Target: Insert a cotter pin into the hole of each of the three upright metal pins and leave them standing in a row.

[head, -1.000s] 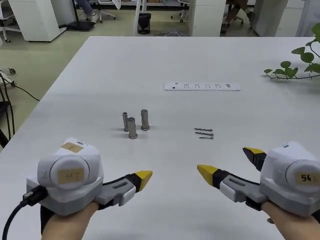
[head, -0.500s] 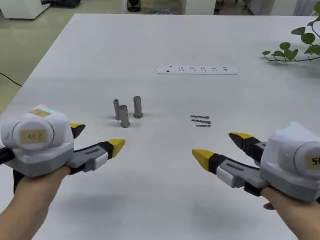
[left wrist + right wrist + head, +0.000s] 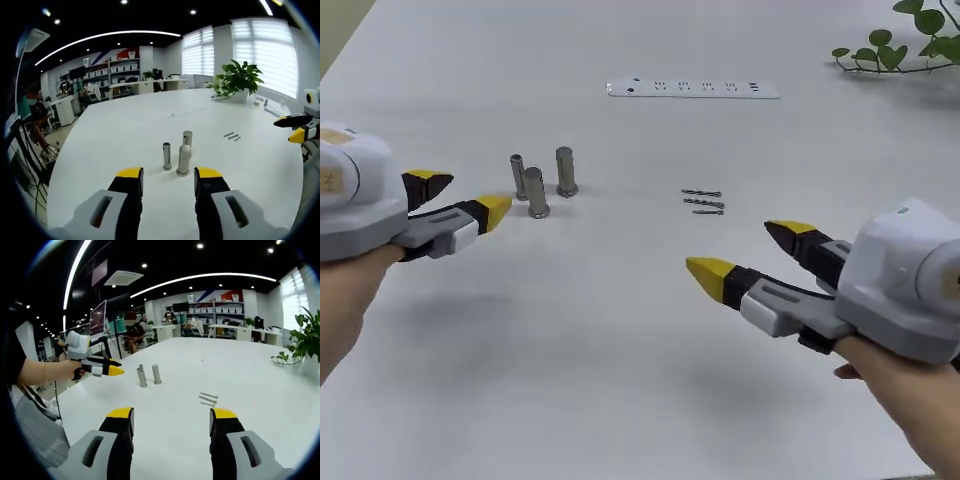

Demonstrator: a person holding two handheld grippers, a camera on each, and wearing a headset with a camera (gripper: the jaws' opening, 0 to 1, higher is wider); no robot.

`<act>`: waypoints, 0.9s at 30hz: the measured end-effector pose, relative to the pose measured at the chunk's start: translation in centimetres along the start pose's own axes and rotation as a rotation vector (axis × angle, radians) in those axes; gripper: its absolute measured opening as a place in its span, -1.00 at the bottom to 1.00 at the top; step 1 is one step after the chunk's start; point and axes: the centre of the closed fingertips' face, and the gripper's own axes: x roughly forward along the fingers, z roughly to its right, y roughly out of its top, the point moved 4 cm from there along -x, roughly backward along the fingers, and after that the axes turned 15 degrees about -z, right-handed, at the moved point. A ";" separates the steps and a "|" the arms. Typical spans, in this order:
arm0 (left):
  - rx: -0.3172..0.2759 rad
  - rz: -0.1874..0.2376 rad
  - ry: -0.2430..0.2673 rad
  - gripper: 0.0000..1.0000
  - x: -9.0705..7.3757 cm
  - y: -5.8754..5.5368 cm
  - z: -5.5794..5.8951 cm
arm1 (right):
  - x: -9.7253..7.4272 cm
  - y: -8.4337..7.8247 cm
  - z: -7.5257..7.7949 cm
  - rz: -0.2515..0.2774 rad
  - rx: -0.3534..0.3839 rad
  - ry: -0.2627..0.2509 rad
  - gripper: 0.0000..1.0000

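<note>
left tool point(image 3: 460, 192): jaws apart, nothing between them; held just beside the metal pins on their left and aimed at the cluster, probably so it can steady 1 of them.
right tool point(image 3: 745, 250): jaws wide apart, empty; hovers near the cotter pins on the person's side, likely lined up to pick 1 off the desk.
metal pins point(image 3: 536, 190): 3, upright on flared bases, bunched close together rather than in a tidy row; cross holes too small to make out.
cotter pins point(image 3: 703, 202): 3, lying flat side by side, well apart from the metal pins on their right; none fitted.
desk point(image 3: 620, 340): white, bare around both groups, which leaves each tool an open approach.
power strip point(image 3: 692, 88): white, flat, beyond the parts; not involved.
plant point(image 3: 895, 45): trailing leaves at the far right corner.
progress: judged 0 of 3 inserted, task at its start.
risk: the pins stand so close that a nudge to 1 could topple its neighbours.
</note>
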 end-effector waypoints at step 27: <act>0.048 0.012 -0.144 -0.67 7.0 1.8 -0.9 | 1.9 -1.2 1.0 -0.051 0.081 -0.034 0.08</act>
